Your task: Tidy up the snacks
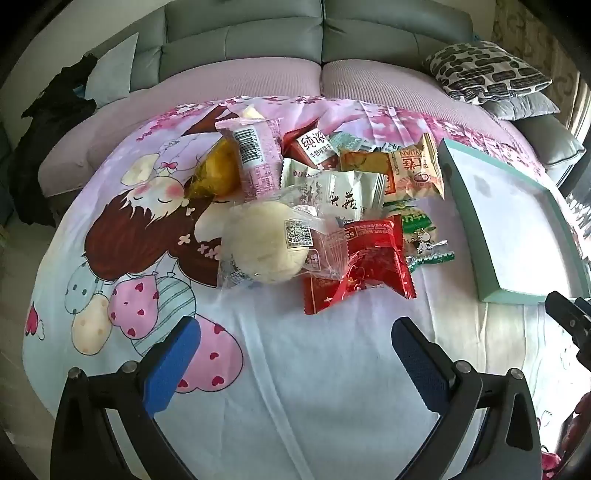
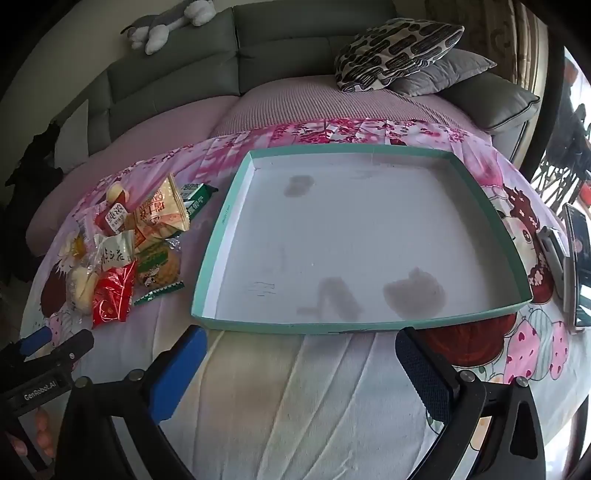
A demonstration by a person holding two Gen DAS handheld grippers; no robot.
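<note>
Blue-padded left claw [image 1: 295, 354], nearest the left wrist camera: jaws spread as wide as they go, nothing between them, hanging over bare printed cloth [image 1: 295, 387] short of the snacks. Right claw [image 2: 299, 365], same build: jaws likewise fully spread and holding nothing, poised just before the near wall of the tray [image 2: 295, 326]. Cloth: cartoon print of a girl, hearts and blossoms, spread over what appears to be a bench in front of a grey sofa [image 2: 280, 33]. Snack pile [image 1: 314, 206]: one loose heap left of the tray, packets overlapping and touching. Contents as far as legible: round pale bun in clear wrap [image 1: 264, 247] at the front; red foil packet [image 1: 364, 262] beside it, partly under the wrap; white packet with black script [image 1: 343, 192] behind; pink packet with barcode [image 1: 255, 155]; yellow cake in clear film [image 1: 216, 173]; orange-and-cream packet [image 1: 413, 170] nearest the tray; small green-wrapped sweets [image 1: 424, 236] at the right edge. Tray: shallow, teal-walled, white floor bearing grey smudges, no snack inside. Status, by judgement: sorting not yet begun; every packet remains in the heap, none gripped, whole pile left to transfer and arrange. Incidental: patterned cushion [image 2: 395, 48] on sofa; phone [image 2: 576, 266] at right edge of cloth.
</note>
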